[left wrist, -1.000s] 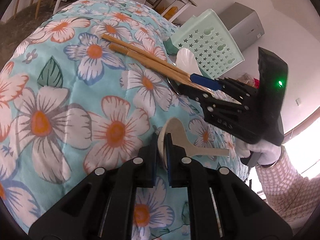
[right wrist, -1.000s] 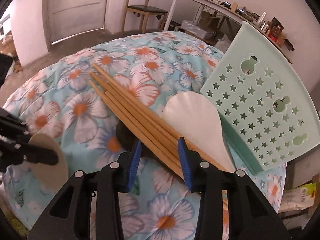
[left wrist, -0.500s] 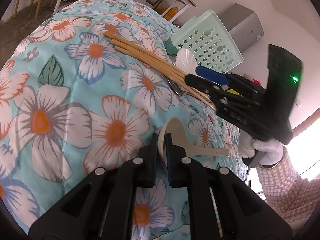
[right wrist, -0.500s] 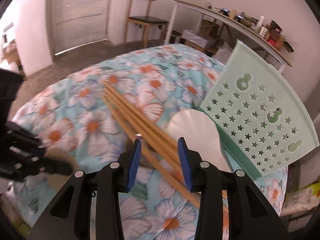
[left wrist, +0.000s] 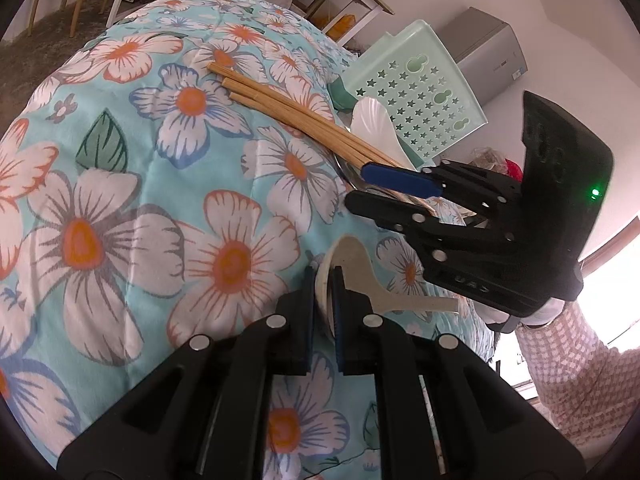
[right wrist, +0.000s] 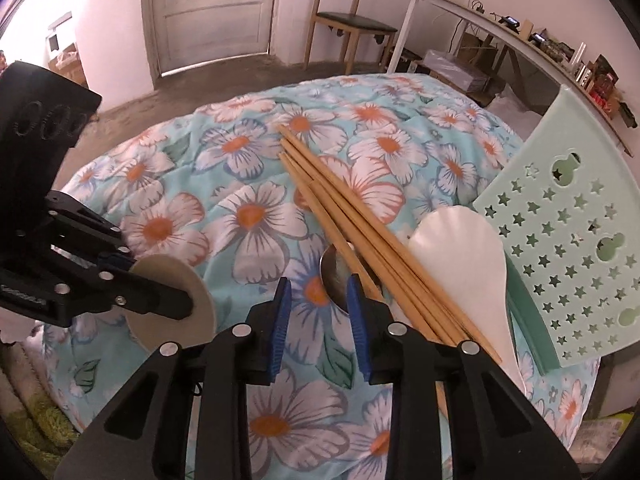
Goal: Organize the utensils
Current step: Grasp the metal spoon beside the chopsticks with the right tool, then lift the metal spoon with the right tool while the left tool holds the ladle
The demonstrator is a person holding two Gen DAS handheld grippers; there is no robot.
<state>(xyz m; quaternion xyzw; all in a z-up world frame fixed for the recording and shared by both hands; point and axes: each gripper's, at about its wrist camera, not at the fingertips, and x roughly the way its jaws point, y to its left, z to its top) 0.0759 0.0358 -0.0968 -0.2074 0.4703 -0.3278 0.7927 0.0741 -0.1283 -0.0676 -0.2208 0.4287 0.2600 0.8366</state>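
My left gripper (left wrist: 323,280) is shut on the bowl of a beige spoon (left wrist: 360,272), held just above the floral cloth; the spoon also shows in the right wrist view (right wrist: 176,300). My right gripper (right wrist: 318,300) is open and empty, its fingers either side of a metal spoon (right wrist: 334,276) lying on the cloth. It also shows in the left wrist view (left wrist: 384,188). Several wooden chopsticks (right wrist: 344,220) lie beside the metal spoon, partly over it. A white rice paddle (right wrist: 464,256) lies next to them, against the mint-green basket (right wrist: 568,232).
The floral cloth (left wrist: 120,200) covers a rounded surface that drops off at its edges. A wooden chair (right wrist: 344,20) and a shelf table (right wrist: 500,32) stand beyond it. A grey cabinet (left wrist: 488,52) stands behind the basket.
My right gripper has shifted left off the chopsticks, opened wider and now straddles the metal spoon. The left gripper has kept still with the beige spoon.
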